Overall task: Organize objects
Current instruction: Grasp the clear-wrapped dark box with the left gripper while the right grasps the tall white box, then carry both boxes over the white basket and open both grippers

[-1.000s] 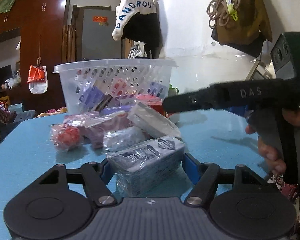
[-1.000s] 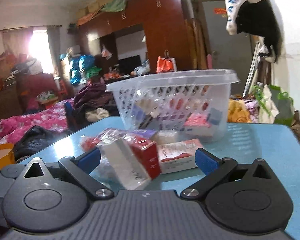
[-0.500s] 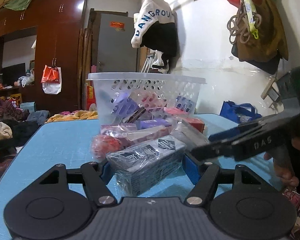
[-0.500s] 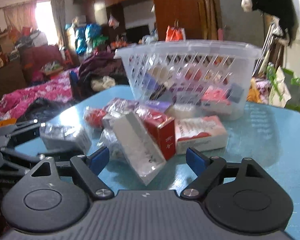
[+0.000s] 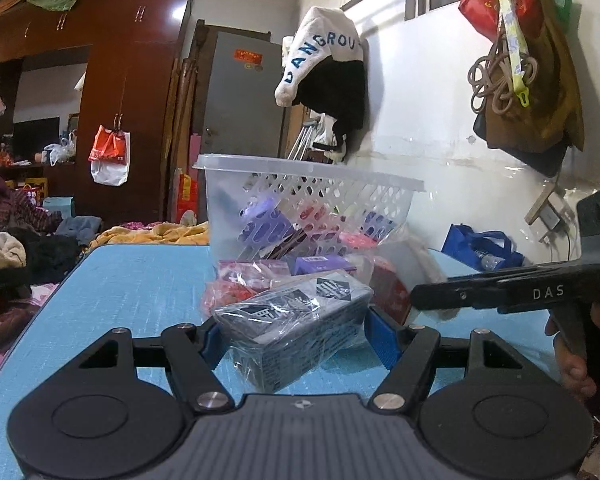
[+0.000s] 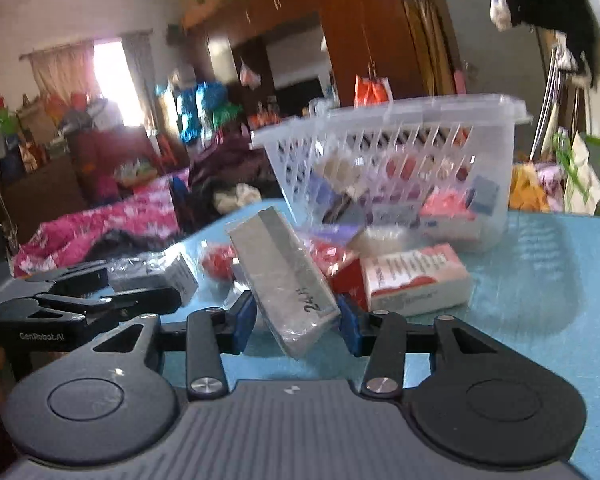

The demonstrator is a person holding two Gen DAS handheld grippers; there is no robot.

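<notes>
On a blue table (image 5: 140,280), the left gripper (image 5: 296,334) clamps a grey plastic-wrapped box (image 5: 296,328). The right gripper (image 6: 298,320) clasps a tilted silver wrapped box (image 6: 284,276). Other packets lie just beyond, before a white basket (image 6: 400,120) toward the table's far edge.

"DANGROU" is showing on the hanging white garment (image 5: 320,60), "DAS" on the right gripper (image 5: 428,300), "GenRobot.AI" on the left gripper (image 6: 140,284), and "24" on the wrapped grey box (image 6: 284,276).

brown wardrobe (image 5: 132,92), grey door (image 5: 240,120), hanging white hoodie (image 5: 320,64)
</notes>
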